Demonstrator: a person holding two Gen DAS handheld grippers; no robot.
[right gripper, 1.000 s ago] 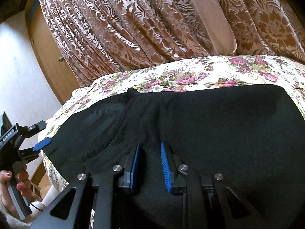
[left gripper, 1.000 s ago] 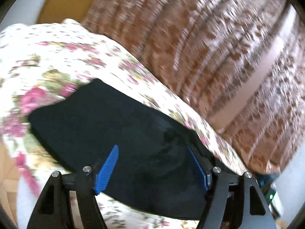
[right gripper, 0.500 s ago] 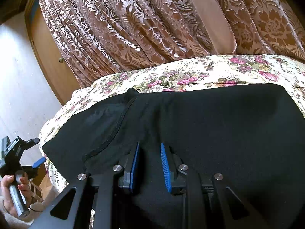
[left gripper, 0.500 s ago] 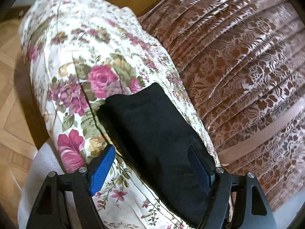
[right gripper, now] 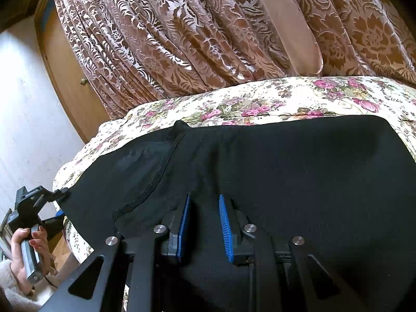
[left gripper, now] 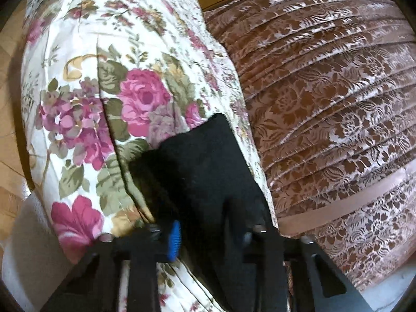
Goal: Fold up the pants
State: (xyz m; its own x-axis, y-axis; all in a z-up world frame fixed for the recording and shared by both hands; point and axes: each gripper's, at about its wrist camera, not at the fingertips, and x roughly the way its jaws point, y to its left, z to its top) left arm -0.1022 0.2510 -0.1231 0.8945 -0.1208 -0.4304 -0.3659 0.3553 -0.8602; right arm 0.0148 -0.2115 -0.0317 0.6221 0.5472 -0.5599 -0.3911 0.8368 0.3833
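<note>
Your black pants (right gripper: 260, 161) lie spread flat across the floral bedspread (right gripper: 260, 98), in front of the brown patterned curtain (right gripper: 182, 33). Your left claw (left gripper: 210, 234) is closing on the pants' end at the bed's edge — cloth sits between its jaws. Your right claw (right gripper: 204, 226) is nearly closed, a fold of the black fabric pinched between its blue pads (right gripper: 225, 228).

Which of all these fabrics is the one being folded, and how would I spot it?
Find the brown patterned curtain; below it lies a cream bedspread printed with pink roses. Spread on that bedspread are the black pants, the only plain, dark, unpatterned cloth here, with a stitched seam running across them.
</note>
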